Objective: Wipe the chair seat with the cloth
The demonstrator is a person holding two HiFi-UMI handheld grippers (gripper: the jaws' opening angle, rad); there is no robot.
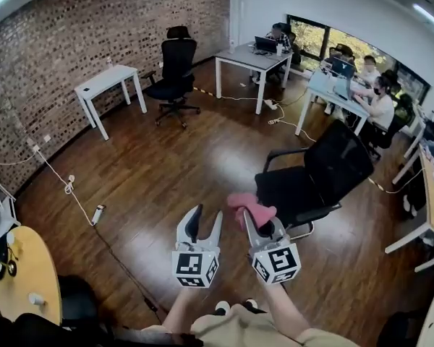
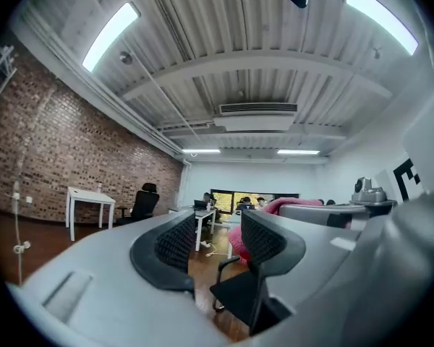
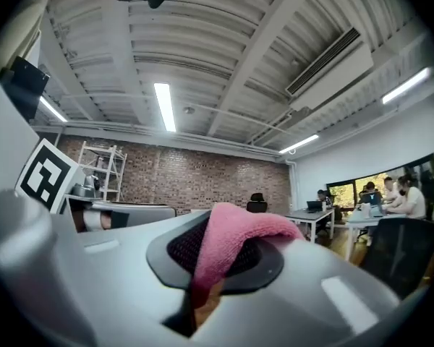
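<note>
In the head view a black office chair [image 1: 325, 176] stands on the wooden floor to the right, its seat [image 1: 289, 192] facing me. My right gripper [image 1: 254, 221] is shut on a pink cloth [image 1: 249, 207], held in the air just left of the seat's near edge. In the right gripper view the cloth [image 3: 235, 236] drapes over the pads, with the chair's backrest [image 3: 399, 255] off to the right. My left gripper [image 1: 206, 221] hovers beside the right one, jaws slightly apart and empty. Between its pads [image 2: 179, 244] the left gripper view shows the chair [image 2: 239, 295] and the cloth [image 2: 238, 243].
A second black office chair [image 1: 175, 71] and a small white table [image 1: 105, 82] stand near the brick wall. People sit at white desks [image 1: 340, 92] at the back right. A cable [image 1: 69, 188] runs across the floor on the left. A round wooden table [image 1: 29, 277] is at lower left.
</note>
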